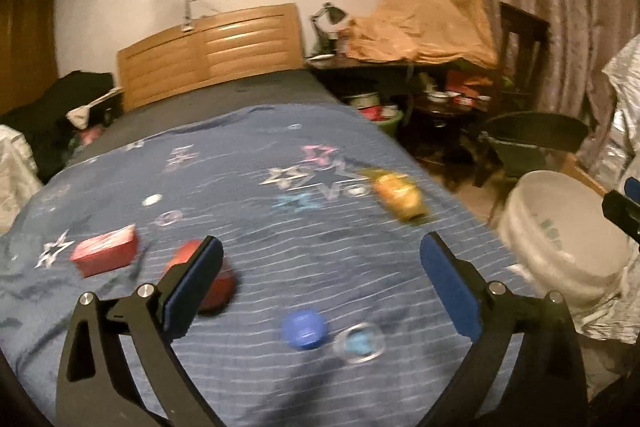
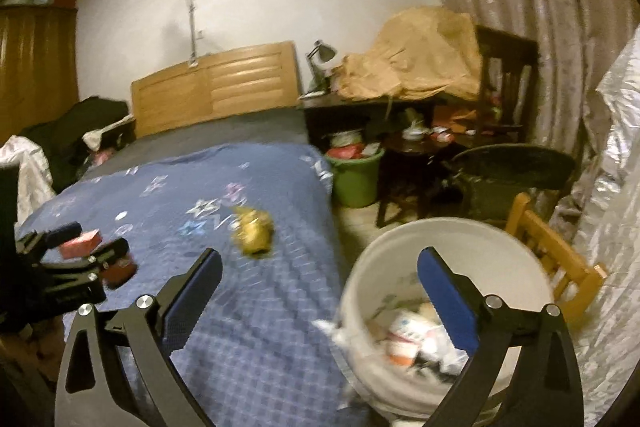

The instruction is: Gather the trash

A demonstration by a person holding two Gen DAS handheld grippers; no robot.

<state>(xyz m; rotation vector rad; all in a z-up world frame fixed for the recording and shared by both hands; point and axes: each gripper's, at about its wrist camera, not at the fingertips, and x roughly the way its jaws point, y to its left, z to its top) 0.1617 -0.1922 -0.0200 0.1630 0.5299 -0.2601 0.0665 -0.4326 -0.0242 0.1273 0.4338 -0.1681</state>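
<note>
Trash lies scattered on the bed's blue star blanket (image 1: pixel 248 227). There is a red box (image 1: pixel 104 253), a red round item (image 1: pixel 220 289) partly behind my left finger, a blue lid (image 1: pixel 305 329), a clear cup (image 1: pixel 359 342) and a yellow packet (image 1: pixel 398 197). My left gripper (image 1: pixel 320 243) hovers open over the blanket with nothing between its fingers. The white bucket (image 2: pixel 400 255) stands beside the bed with wrappers (image 2: pixel 412 339) in it. My right gripper (image 2: pixel 319 255) is open and empty, straddling the bed edge and the bucket. The left gripper (image 2: pixel 92 241) shows at the left, near the red box.
A green bucket (image 2: pixel 356 179) full of rubbish stands by the bed's far corner. Behind the white bucket are a wooden chair (image 2: pixel 560 267) and a dark chair (image 2: pixel 512 167). A foil sheet (image 2: pixel 616 187) hangs on the right. A cluttered desk (image 2: pixel 360 103) stands by the headboard (image 2: pixel 216 87).
</note>
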